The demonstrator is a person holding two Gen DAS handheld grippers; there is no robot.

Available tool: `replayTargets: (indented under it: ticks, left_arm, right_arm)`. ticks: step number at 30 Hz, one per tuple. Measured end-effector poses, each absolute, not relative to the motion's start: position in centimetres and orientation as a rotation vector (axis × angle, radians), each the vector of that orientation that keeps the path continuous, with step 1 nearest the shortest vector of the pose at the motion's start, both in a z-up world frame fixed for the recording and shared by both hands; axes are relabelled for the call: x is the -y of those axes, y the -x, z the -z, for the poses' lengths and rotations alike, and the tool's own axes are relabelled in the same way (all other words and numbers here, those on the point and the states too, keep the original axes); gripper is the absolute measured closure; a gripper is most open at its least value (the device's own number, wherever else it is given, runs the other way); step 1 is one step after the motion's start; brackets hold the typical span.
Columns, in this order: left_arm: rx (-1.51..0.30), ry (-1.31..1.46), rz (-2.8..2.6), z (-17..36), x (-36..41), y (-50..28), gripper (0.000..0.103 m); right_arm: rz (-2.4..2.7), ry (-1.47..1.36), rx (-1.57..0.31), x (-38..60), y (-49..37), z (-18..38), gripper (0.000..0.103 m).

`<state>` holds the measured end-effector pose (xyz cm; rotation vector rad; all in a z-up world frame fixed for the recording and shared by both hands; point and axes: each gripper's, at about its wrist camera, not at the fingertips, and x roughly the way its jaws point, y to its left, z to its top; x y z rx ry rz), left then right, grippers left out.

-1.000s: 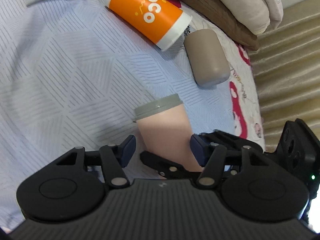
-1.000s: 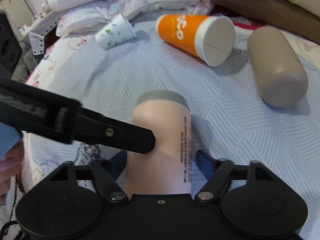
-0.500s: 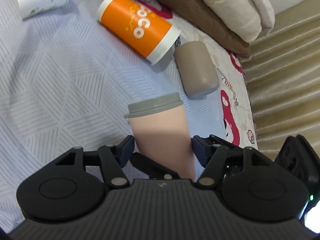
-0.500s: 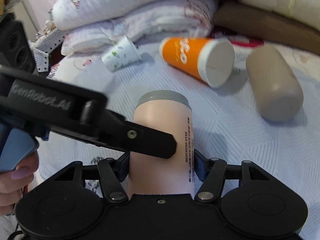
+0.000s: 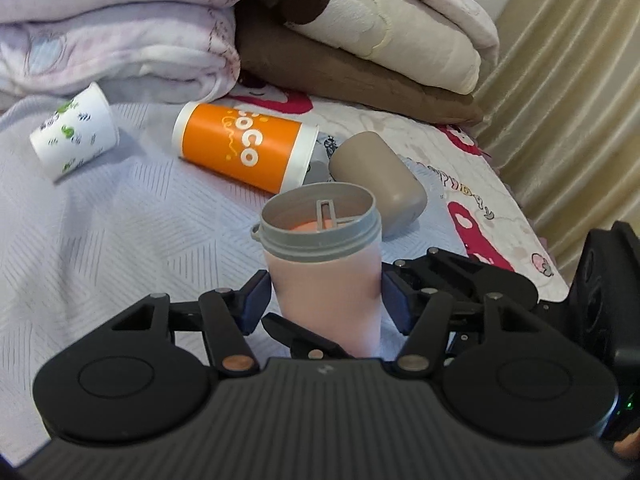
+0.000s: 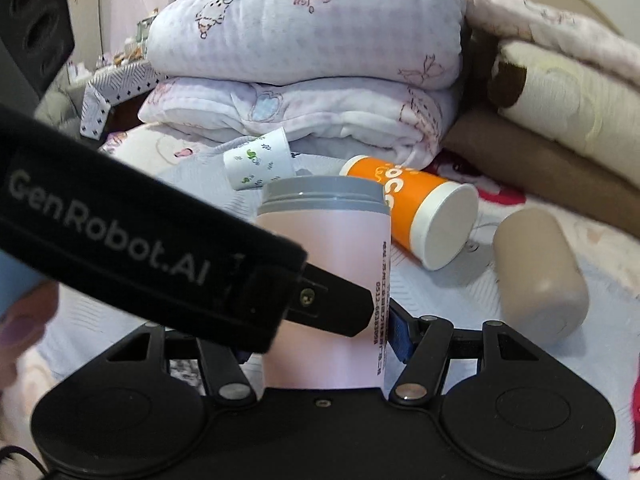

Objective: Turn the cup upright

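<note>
Bed with pale lilac quilted cover, geometric stitched lines. On it: orange paper cup with white rims on side; small white paper cup with green leaf print on side, well apart to its left; taupe plastic tumbler on side, just beside orange cup. Pink cup with grey screw rim upright, mouth up. Behind: folded lilac-white blankets, stacked; folded brown-cream blankets beside them.
</note>
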<state>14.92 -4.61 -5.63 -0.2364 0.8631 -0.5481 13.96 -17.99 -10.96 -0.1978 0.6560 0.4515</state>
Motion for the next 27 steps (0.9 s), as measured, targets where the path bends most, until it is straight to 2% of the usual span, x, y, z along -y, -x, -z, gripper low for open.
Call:
replayTargets:
  ticks: [6,9,15,16,18,27]
  left_arm:
    - [-0.798,0.145,0.537,6.2,5.0,-14.4,0.045]
    - [-0.739,0.06,0.547,6.1,5.6,-13.7,0.045]
    - [-0.754,0.056,0.567,6.8,5.4,-13.3,0.045]
    - [-0.748,0.043,0.565,6.9,5.5,-13.1,0.045]
    - [-0.742,0.033,0.572,6.9,5.4,-12.8,0.045]
    - [-0.768,-0.001,0.63,6.7,5.6,-11.8,0.044]
  right_arm:
    - [-0.457,0.221,-0.589,17.9,-14.4,12.5,0.036]
    - [-0.46,0.242,-0.617,17.7,-14.9,13.8,0.037]
    - [-0.463,0.273,-0.657,17.7,-14.8,14.4,0.036]
    - [-0.467,0.279,-0.661,17.7,-14.7,14.5,0.036]
    - [-0.463,0.304,-0.684,17.7,-14.7,14.5,0.025]
    - [-0.471,0.301,-0.722,19.0,-13.8,12.5,0.024]
